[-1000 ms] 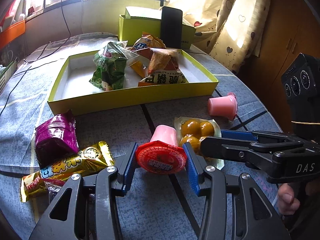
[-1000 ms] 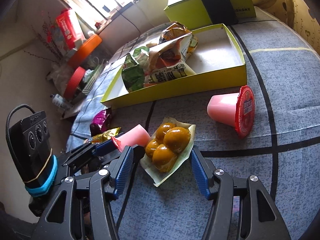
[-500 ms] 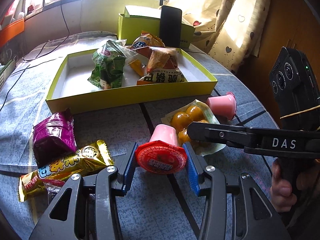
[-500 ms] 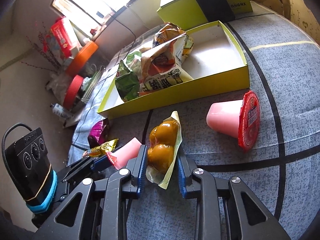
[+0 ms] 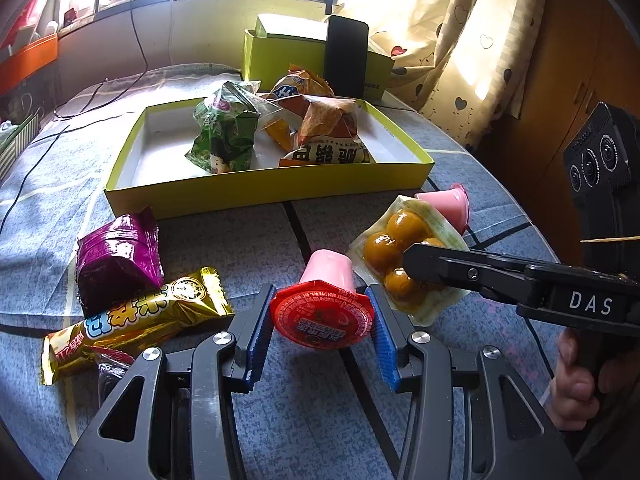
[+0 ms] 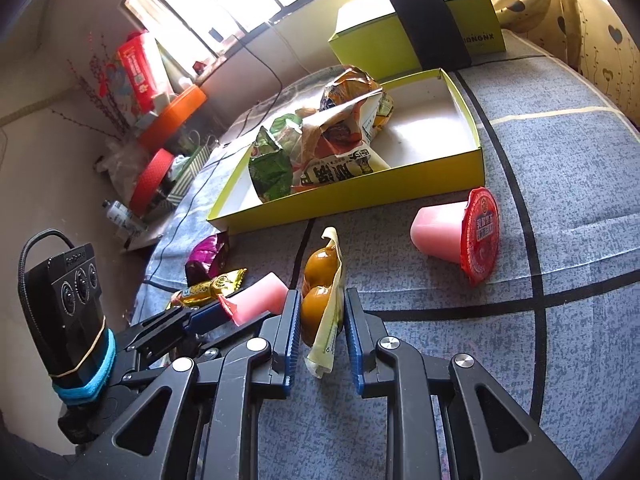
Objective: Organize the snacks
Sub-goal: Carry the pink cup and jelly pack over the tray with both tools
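Where left view hides it, right gripper point(image 6: 320, 330) pinching egg pouch point(image 6: 322, 300)

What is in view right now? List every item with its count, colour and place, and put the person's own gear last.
yellow-green tray: 1, open, middle of the table, holds snack bags
green bag: 1, in the tray, left part
orange bags: about 3, piled in the tray
jelly cup: 2, pink with red lids; one between the left pads, the other on its side near the tray
pack of brown balls: 1, clear wrap, between the right pads
purple packet: 1, on the table, left
gold bar: 1, beside the purple packet
closed box: 1, yellow-green, behind the tray
phone: 1, black, leaning on that box
left gripper: black, blue pads, shut on the cup
right gripper: shut on the pack
hand: 1, on the right gripper's handle
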`<state>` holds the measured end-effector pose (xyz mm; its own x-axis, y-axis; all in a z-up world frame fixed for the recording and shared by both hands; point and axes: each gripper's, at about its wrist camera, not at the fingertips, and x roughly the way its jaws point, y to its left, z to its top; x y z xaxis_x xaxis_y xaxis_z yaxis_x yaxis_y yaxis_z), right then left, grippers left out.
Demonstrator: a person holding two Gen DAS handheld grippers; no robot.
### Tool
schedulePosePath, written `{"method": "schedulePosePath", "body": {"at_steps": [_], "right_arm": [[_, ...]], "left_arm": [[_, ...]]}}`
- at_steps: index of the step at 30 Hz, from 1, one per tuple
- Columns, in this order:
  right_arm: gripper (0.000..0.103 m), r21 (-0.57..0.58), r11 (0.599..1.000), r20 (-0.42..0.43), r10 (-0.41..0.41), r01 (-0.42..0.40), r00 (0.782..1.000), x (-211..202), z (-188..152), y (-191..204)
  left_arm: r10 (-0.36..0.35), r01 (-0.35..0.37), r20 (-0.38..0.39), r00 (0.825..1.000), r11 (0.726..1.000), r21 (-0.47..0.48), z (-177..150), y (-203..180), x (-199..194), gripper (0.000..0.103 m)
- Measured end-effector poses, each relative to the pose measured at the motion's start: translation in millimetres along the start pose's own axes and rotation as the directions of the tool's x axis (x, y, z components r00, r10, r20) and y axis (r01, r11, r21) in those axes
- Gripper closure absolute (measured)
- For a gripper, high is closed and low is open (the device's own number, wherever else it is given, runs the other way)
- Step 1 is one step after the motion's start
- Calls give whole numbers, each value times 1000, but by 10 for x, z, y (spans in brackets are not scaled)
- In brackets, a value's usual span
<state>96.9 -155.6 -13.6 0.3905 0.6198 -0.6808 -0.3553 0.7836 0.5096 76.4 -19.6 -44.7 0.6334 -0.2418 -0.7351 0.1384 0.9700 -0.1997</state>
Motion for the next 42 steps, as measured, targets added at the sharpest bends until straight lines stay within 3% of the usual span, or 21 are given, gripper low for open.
{"method": "schedulePosePath", "body": {"at_steps": [22, 42], "right_arm": [[83, -108, 993, 51, -45, 50, 998, -215, -86, 258], [83, -145, 988, 64, -35, 44, 997, -271, -2, 355]], "left_arm": [[7, -6, 36, 999, 999, -43, -9, 13, -265, 57], [28, -26, 55, 998, 998, -48, 61, -5, -389, 57]]}}
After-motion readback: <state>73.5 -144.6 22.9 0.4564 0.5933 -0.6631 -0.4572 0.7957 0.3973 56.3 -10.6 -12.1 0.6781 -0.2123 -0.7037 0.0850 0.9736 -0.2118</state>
